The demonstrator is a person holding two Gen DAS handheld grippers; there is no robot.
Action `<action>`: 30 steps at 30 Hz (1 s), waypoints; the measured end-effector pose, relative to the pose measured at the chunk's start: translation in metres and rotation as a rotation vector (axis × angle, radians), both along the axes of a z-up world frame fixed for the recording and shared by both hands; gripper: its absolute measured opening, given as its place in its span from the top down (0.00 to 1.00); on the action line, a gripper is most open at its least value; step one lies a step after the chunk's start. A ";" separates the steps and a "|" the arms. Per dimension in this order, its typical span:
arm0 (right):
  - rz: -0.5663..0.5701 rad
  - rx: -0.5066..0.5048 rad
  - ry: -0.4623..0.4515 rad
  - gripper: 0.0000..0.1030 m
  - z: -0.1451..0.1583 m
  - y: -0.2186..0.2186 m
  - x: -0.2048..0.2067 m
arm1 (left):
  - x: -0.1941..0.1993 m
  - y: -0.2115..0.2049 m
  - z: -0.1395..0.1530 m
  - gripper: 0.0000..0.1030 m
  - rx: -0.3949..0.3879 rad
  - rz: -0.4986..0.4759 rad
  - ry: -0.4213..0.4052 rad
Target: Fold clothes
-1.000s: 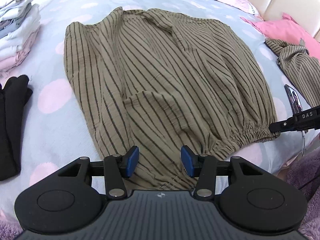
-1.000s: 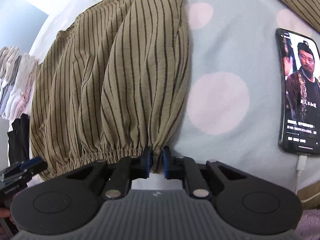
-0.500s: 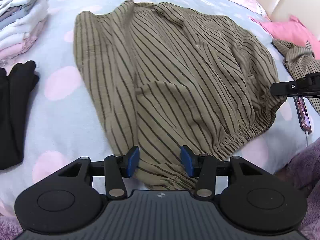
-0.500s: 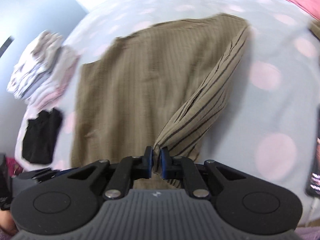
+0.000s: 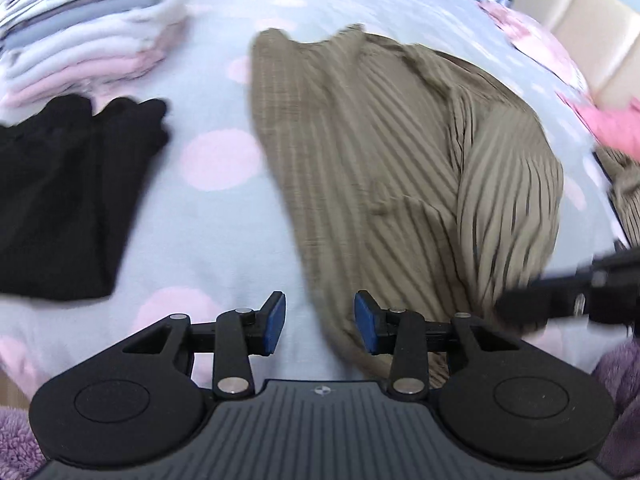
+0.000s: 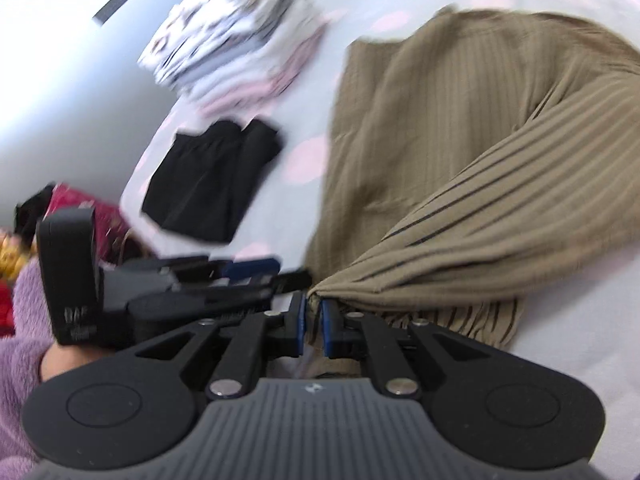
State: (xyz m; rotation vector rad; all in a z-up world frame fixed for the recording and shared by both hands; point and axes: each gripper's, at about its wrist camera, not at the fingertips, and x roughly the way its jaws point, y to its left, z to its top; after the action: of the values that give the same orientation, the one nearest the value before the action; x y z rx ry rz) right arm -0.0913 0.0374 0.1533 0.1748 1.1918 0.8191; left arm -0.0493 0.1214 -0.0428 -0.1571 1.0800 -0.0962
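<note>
- Striped olive shirt (image 5: pixel 360 168): it lies spread across the middle of the bed (image 5: pixel 224 232), its hem toward the near edge and its collar toward the far side; its right side is lifted and doubled over the body.
- Far left, near the bed's left edge: a stack of folded clothes (image 5: pixel 88 36) and, nearer, a black garment (image 5: pixel 60 200), both well apart from the shirt.
- Left gripper (image 5: pixel 320 326): its jaws are half apart and closing, poised over the shirt's near left hem edge; the blue pads do not press on the cloth, so it holds nothing.
- Right gripper (image 6: pixel 314 326): nearly closed, pinching the gathered cuff of the shirt's sleeve (image 6: pixel 500 208), which stretches taut from the jaws back to the shoulder.
- Step in hand, as I judge it: the first lengthwise fold, bringing the right sleeve across the body.
- Next move calls for laying the cuff flat on the body without bunching, releasing it, and the left gripper pinning or taking the left hem.
</note>
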 end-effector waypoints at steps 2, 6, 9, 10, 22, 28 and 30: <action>0.042 -0.034 0.007 0.91 -0.006 0.013 -0.004 | -0.003 0.007 0.000 0.65 -0.004 0.015 0.001; 0.089 -0.085 0.050 0.91 -0.021 0.028 -0.008 | -0.008 0.019 0.000 0.65 -0.012 0.033 -0.001; 0.097 -0.125 0.071 0.91 -0.036 0.034 -0.010 | -0.011 0.023 0.002 0.65 -0.018 0.038 -0.007; 0.098 -0.131 0.082 0.91 -0.041 0.034 -0.010 | -0.012 0.023 0.002 0.65 -0.018 0.037 -0.009; 0.070 -0.133 0.066 0.62 -0.042 0.040 -0.007 | -0.019 0.014 0.011 0.65 -0.024 -0.017 -0.049; 0.004 -0.142 -0.027 0.54 -0.021 0.015 -0.006 | -0.025 -0.003 0.024 0.65 -0.053 -0.120 -0.124; -0.032 -0.153 -0.072 0.55 -0.014 0.003 -0.005 | -0.027 -0.015 0.026 0.65 -0.050 -0.165 -0.134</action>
State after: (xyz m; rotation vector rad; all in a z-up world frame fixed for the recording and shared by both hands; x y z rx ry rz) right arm -0.0963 0.0400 0.1396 0.0381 1.1757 0.6975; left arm -0.0762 0.1068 -0.0163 -0.1046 0.9556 -0.2787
